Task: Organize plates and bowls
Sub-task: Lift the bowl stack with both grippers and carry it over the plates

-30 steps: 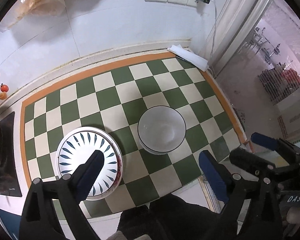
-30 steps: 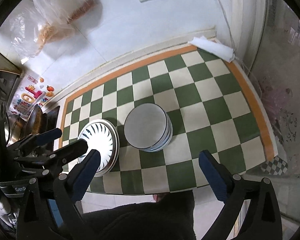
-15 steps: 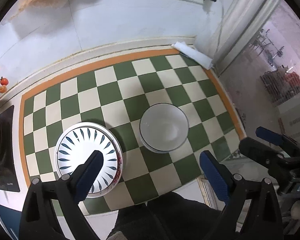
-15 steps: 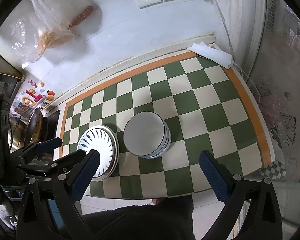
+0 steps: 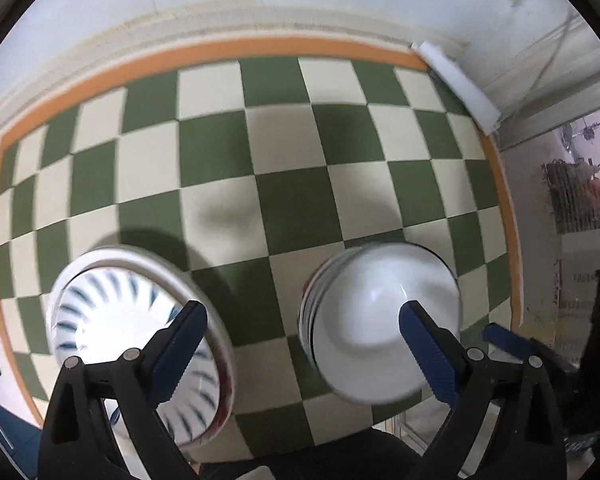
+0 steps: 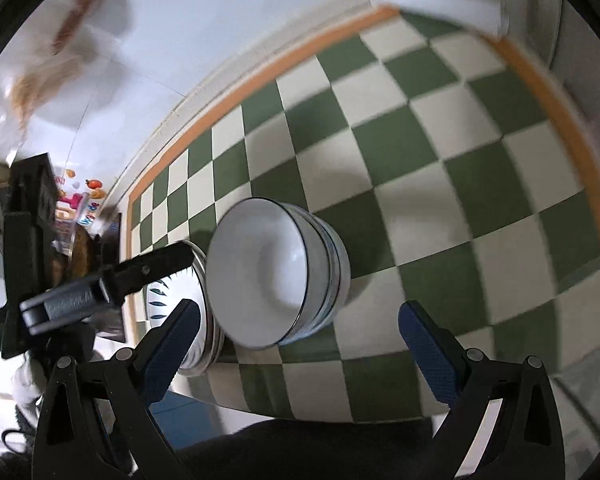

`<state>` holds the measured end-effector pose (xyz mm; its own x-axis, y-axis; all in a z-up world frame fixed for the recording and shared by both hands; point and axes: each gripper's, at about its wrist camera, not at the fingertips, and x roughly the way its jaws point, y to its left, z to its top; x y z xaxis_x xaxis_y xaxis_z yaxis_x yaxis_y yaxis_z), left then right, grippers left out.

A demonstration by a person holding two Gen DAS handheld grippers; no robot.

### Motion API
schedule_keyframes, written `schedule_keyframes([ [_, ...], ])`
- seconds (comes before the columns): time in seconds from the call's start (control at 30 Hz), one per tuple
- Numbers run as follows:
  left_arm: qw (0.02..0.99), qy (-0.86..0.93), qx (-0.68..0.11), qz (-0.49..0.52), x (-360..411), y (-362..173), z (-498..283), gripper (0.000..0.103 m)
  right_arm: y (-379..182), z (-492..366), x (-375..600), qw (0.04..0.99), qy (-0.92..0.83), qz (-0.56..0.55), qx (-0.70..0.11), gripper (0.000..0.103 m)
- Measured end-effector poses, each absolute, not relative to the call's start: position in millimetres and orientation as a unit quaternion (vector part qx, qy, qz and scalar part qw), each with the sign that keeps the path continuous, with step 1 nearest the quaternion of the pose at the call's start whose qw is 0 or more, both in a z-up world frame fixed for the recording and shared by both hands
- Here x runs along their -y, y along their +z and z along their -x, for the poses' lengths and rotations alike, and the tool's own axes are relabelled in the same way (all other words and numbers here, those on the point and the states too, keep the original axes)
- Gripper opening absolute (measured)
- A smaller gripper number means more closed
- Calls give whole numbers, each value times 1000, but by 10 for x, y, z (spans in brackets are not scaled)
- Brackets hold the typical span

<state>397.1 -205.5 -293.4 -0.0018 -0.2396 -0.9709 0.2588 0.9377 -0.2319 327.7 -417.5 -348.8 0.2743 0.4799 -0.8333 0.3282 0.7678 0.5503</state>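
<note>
A stack of white bowls point(image 5: 372, 320) point(image 6: 276, 272) with thin dark rims stands on the green and cream checked mat point(image 5: 292, 200) point(image 6: 420, 160). To its left lies a stack of white plates point(image 5: 136, 340) point(image 6: 188, 320) with blue leaf marks. My left gripper point(image 5: 300, 340) hangs open low over the mat, its fingers spread between the plates and the bowls, holding nothing. My right gripper point(image 6: 298, 336) is open too, close above the near side of the bowl stack. The other gripper shows as a dark arm point(image 6: 100, 280) over the plates in the right wrist view.
An orange border point(image 5: 260, 48) rims the mat below a white wall. A folded white cloth point(image 5: 460, 84) point(image 6: 444, 4) lies at the far right corner. A stove with pans point(image 6: 80, 248) and a plastic bag point(image 6: 40, 80) are at the left. The front edge runs near the grippers.
Both grippers have dropped much closer to the mat and the dishes, which now look far larger. Both views are blurred by the motion. Plates and bowls stay in place.
</note>
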Motion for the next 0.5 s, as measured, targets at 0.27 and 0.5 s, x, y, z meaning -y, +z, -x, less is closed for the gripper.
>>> schedule_keyframes([
  [0.27,635,-194,-748,21,2186,-3545,-4222,89,-4123,-3475,4214,671,85,-409,-613,99],
  [0.5,599,-218,-768,62,2228,-3775,-4194,76,-4497,-3587,4096,635,117,-433,-629,79],
])
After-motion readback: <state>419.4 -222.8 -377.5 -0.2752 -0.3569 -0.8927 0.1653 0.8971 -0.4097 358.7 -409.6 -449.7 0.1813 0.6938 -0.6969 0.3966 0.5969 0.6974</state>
